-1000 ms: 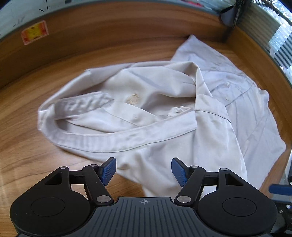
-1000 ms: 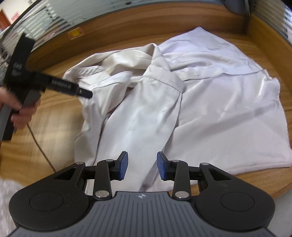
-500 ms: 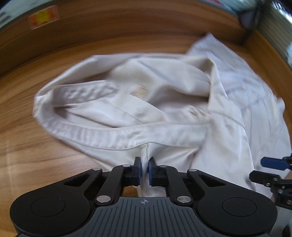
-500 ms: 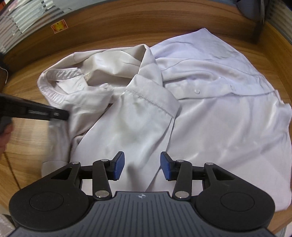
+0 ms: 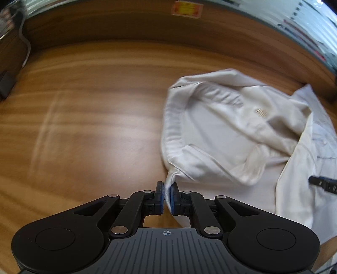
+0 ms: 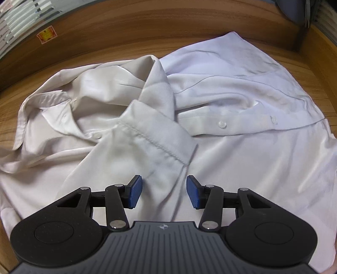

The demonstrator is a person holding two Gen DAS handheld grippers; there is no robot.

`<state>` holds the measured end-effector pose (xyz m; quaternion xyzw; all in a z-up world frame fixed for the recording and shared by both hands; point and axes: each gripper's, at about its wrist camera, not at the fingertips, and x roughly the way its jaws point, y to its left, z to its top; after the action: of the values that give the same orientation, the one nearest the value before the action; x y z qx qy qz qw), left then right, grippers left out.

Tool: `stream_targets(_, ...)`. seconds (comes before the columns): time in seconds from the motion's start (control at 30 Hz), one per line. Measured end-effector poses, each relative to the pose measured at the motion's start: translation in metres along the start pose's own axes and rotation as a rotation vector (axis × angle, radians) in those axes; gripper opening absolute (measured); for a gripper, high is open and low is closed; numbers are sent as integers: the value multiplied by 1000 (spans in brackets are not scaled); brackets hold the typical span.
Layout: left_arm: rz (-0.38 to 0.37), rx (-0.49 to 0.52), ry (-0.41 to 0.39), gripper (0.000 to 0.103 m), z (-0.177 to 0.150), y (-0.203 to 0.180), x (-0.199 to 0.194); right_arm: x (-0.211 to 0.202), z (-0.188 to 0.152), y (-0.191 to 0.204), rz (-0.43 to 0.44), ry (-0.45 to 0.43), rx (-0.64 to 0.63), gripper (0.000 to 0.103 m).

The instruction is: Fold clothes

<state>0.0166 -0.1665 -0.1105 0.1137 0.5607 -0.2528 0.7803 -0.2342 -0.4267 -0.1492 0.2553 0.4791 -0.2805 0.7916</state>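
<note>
A crumpled white button shirt [image 6: 221, 101] lies on the wooden table [image 5: 84, 126]. In the left wrist view the shirt [image 5: 231, 130] sits to the right, collar side up. My left gripper [image 5: 166, 197] is shut on a pinched edge of the shirt just below the collar. My right gripper [image 6: 164, 192] is open and empty, its blue pads either side of a sleeve [image 6: 134, 156] whose cuff lies across the shirt front. The tip of the right gripper shows at the right edge of the left wrist view [image 5: 322, 183].
A raised wooden rim [image 6: 147, 27] runs along the back of the table, with a red and yellow sticker [image 5: 186, 9] on it. A dark object [image 5: 6, 84] sits at the far left. A grey object [image 6: 294, 10] stands at the back right corner.
My left gripper closed on the shirt edge and swung left, dragging the fabric with it. My right gripper moved closer over the sleeve and stayed open.
</note>
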Motion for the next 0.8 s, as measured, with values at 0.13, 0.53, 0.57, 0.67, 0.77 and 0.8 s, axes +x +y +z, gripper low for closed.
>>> stream_targets(0.13, -4, -22, 9, 8, -9, 9, -3, 2, -2, 1, 37, 0, 5, 2)
stream_targets(0.53, -83, 121, -20, 8, -8, 15, 1, -110, -81, 14, 16, -126, 166, 1)
stream_targets(0.57, -91, 134, -19, 8, -8, 16, 1, -121, -94, 15, 5, -131, 186, 1)
stream_targets(0.67, -114, 162, -16, 8, -7, 19, 3, -153, -136, 20, -27, -134, 255, 1)
stream_targets(0.77, -135, 187, -8, 8, -5, 22, 5, -179, -180, 31, -74, -113, 315, 1)
stream_targets(0.8, -142, 194, -7, 8, -5, 23, 6, -187, -195, 35, -89, -99, 335, 1)
